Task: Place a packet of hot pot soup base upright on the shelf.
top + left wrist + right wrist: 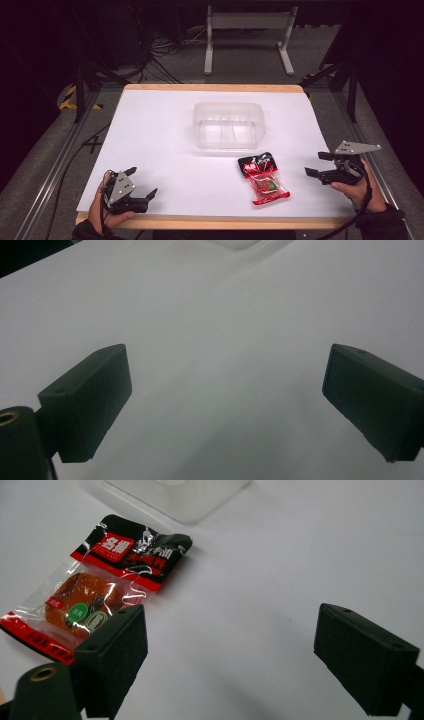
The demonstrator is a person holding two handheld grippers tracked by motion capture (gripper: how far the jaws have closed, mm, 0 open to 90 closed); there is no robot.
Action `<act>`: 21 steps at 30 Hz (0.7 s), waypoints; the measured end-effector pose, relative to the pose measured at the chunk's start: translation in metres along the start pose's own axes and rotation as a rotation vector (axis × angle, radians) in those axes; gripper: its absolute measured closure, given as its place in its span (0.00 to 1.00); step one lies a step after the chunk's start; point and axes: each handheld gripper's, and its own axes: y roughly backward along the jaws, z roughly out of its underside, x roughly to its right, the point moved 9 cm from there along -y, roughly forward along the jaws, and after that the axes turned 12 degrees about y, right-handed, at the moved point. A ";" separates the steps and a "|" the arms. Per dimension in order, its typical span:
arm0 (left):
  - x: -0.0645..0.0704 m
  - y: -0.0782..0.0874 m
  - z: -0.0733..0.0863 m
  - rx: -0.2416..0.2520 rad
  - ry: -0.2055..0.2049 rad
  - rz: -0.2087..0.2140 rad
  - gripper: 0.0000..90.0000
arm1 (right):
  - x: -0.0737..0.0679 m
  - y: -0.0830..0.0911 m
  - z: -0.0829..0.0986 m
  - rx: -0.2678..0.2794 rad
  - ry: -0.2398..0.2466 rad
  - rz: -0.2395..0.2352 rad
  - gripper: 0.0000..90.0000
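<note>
Just to the left of the right gripper (319, 164), in the high view, a red-and-black snack packet (263, 178) is seen lying flat on the white tabletop (150, 135), well apart from the left gripper (141, 184) at the near left corner. A clear plastic container (228, 125) stands beyond the packet, close to its far end but not touching it. Both grippers are held spread, with nothing between the jaws.

In the left gripper view, the jaws are seen wide apart over bare tabletop (225, 330); a clear rim, probably the container's, is glimpsed far ahead.

In the right gripper view, the packet (95, 595) is found ahead and to the left of the gripper (230, 655), its near end partly hidden behind the left jaw, and the jaws are again wide apart. A glossy, crinkled film is shown, with an orange-brown lump sealed inside. The packet is judged light, soft and somewhat slippery; the flat sealed edges could slide out of a pinch. A hold across the thicker middle, over the lump, is judged the surest, with moderate pressure so that the contents are not crushed.
</note>
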 end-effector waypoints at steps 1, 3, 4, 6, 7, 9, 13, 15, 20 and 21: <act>0.001 -0.001 0.000 -0.005 -0.008 0.002 0.07 | 0.000 0.000 0.005 0.004 -0.027 -0.011 0.16; 0.003 -0.002 -0.001 -0.003 -0.015 0.003 0.07 | -0.002 -0.002 0.011 -0.007 -0.033 -0.022 0.15; 0.003 -0.001 0.000 -0.007 -0.020 0.004 0.07 | -0.003 -0.004 0.012 -0.017 -0.021 -0.026 0.15; 0.002 -0.001 -0.001 0.000 -0.010 0.005 0.07 | -0.007 -0.008 0.013 -0.027 -0.018 -0.038 0.14; 0.001 -0.001 0.000 -0.001 -0.014 0.005 0.07 | -0.009 -0.011 0.013 -0.034 -0.020 -0.040 0.13; 0.000 0.000 0.001 0.000 -0.011 0.001 0.07 | -0.012 -0.018 0.012 -0.044 -0.012 -0.044 0.13; 0.001 -0.001 0.000 -0.003 -0.007 0.003 0.07 | -0.021 -0.030 0.006 -0.038 -0.008 -0.077 0.14; 0.003 -0.002 0.001 -0.010 -0.018 0.007 0.07 | -0.027 -0.038 0.003 -0.048 -0.001 -0.103 0.14; 0.002 -0.002 0.001 -0.015 -0.013 0.000 0.07 | -0.042 -0.061 -0.005 -0.090 0.025 -0.176 0.15; 0.002 -0.003 0.002 -0.016 -0.013 -0.001 0.07 | -0.044 -0.066 -0.006 -0.101 0.019 -0.189 0.15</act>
